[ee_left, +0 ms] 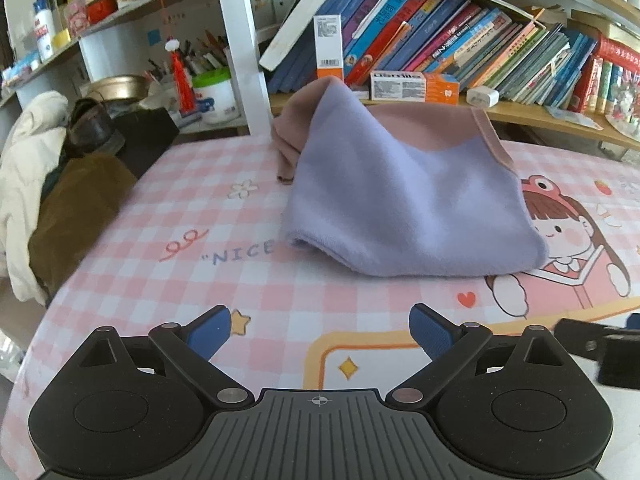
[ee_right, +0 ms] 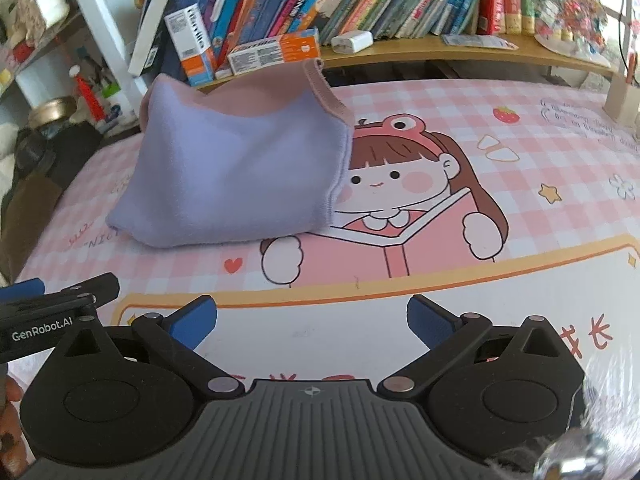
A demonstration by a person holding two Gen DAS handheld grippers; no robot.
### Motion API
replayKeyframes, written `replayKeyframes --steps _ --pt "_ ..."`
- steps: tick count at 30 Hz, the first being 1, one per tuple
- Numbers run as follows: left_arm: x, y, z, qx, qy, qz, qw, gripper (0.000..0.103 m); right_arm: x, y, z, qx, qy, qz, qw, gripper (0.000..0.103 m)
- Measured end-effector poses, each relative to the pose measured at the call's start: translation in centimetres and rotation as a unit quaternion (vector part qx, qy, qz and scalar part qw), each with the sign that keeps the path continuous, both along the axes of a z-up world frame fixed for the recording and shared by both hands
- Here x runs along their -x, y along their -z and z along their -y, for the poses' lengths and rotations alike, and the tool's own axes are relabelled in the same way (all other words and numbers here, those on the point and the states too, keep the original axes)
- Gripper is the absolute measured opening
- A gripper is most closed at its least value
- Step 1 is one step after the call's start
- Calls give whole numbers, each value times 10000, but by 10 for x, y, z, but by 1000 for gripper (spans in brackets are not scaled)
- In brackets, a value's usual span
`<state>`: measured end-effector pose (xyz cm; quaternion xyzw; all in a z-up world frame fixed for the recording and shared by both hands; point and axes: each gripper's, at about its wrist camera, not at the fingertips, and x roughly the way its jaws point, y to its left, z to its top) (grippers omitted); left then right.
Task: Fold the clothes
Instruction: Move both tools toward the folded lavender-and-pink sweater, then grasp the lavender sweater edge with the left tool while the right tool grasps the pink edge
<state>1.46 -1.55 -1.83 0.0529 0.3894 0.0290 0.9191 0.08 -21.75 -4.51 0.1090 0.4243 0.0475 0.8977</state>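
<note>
The garment (ee_left: 404,208), soft and purple on the outside with pink showing at the top, is seen lying in a puffy heap on the worktop (ee_left: 200,280), in the middle and toward the back, close to the bookshelf (ee_left: 540,114). It is not flat; one part stands up like a little tent. The left tool (ee_left: 318,330) is held wide open with nothing in it, and it is well apart from the cloth. The right tool (ee_right: 312,322) is also held wide open and nothing is gripped by it. A few things could go wrong from here. If only the top layer is pinched, the cloth could be pulled open into a mess and not folded. If the tent part is pushed, it could flop over the wrong way. The cloth is fluffy, so it could slip out of the blue pads (ee_left: 210,332) if it is held too lightly. If it is dragged back, the small boxes (ee_left: 414,86) and the white charger (ee_left: 482,96) on the shelf edge could be knocked. A white post (ee_left: 240,48) stands just behind the heap on the left and could be bumped. Coats (ee_left: 48,200) are piled past the left edge of the worktop. The two tools are near each other and could be knocked together.
</note>
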Motion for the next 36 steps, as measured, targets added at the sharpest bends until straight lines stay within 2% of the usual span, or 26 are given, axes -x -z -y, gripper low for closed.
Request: replayKeyframes --steps 7,12,17,22,25,27,30,33,36 --pt "-16 5 10 -221 67 109 9997 98 -4 6 25 -438 206 -114 9988 103" --pt "-31 11 13 -123 337 211 9991 98 1 8 38 -511 307 -93 9982 103" --pt "-54 10 4 246 301 431 9983 97 4 9 49 -638 281 -67 9975 103" --pt "-74 16 18 179 441 456 9978 96 2 10 57 -810 228 -16 9965 101" --pt "-69 12 40 178 800 607 9948 96 2 7 61 -808 272 59 9963 101" --pt "-63 11 61 101 1186 655 9907 96 2 6 64 -798 324 105 9962 101" --pt "-55 18 93 -152 1916 579 9796 96 3 7 69 -841 458 95 9954 101" --pt "-47 30 121 -582 2622 389 9625 95 6 5 75 -845 590 191 9945 101" --pt "-45 41 142 -1066 3098 273 9444 94 10 5 83 -823 721 184 9938 100"
